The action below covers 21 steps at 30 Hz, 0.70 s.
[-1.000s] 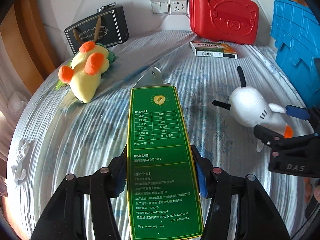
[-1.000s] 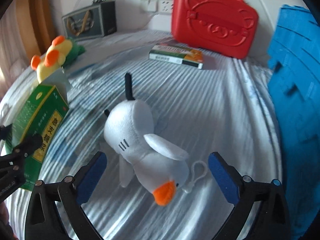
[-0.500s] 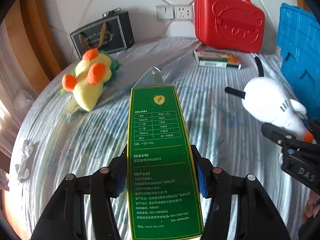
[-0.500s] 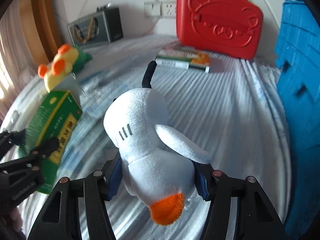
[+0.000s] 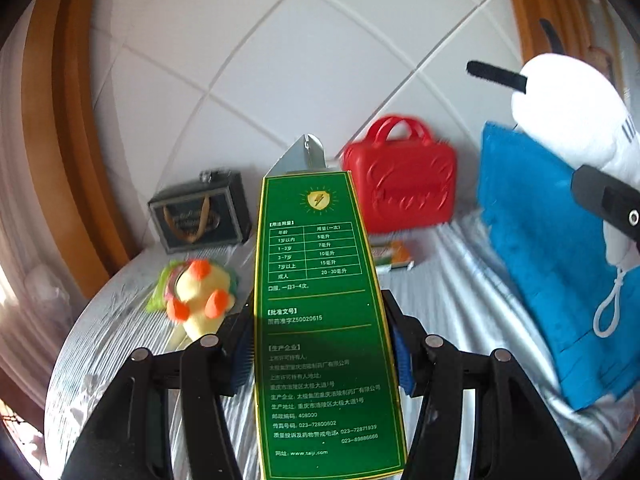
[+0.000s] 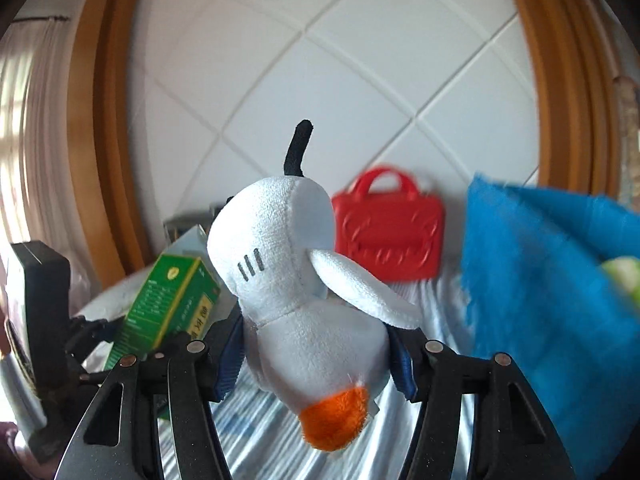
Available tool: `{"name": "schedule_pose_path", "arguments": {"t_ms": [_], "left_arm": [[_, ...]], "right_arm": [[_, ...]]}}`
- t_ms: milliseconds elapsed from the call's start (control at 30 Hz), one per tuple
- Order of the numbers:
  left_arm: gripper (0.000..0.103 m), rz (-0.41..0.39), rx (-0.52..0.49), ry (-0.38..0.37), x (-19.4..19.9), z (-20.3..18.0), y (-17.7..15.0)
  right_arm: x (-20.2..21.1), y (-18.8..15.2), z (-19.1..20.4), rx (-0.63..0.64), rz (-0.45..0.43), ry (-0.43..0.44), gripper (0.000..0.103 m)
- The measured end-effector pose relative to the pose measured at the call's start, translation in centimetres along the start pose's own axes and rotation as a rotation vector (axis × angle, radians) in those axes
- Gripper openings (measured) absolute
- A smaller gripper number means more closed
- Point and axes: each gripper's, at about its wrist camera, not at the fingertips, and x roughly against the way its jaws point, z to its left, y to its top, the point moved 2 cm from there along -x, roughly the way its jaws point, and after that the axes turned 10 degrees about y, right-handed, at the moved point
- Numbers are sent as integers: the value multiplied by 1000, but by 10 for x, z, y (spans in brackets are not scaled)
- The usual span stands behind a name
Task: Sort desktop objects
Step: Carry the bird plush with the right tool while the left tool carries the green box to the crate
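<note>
**Both grippers loaded and lifted, blue crate off to the right**

The left gripper (image 5: 322,354) is clenched on a tall green medicine box (image 5: 324,320), its blue pads pressing the box's two narrow sides; the box's long axis runs straight forward along the fingers, its opened silver flap at the far end; the right gripper (image 6: 316,364) is clamped around the body of a white plush goose (image 6: 296,280), orange beak hanging down toward the camera and black feet pointing up and away; both things are held clear of the striped bed cover (image 5: 460,280), which carries the rest.

Left on the bed are a yellow plush toy (image 5: 198,296) on the left side, a flat medicine carton (image 5: 390,256) just in front of the red toy case (image 5: 400,188), and a dark gift bag (image 5: 198,212) against the wall; a blue crate (image 6: 540,280) stands at the right edge of the bed.

The relation that matters, as I judge it: the blue crate lies forward and to the right of both grippers, and the right gripper with the goose is the nearer of the two, so it would probably deliver first; the green box, long and held lengthwise, would need its far end steered over the crate's rim; which container takes which thing cannot be told from here.
</note>
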Motion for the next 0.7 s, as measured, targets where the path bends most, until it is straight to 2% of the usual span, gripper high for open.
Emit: {"name": "schedule_pose_path", "arguments": {"t_ms": [167, 333, 533, 700], "left_arm": [[55, -108, 30, -72, 48, -24, 35], [55, -202, 37, -134, 96, -82, 66], [55, -254, 49, -221, 146, -192, 99], [55, -230, 14, -242, 164, -278, 106]], "right_arm": [[68, 37, -7, 33, -117, -107, 60], [133, 59, -40, 70, -209, -196, 61], [204, 71, -130, 78, -234, -299, 61], [246, 68, -218, 58, -209, -346, 61]]}}
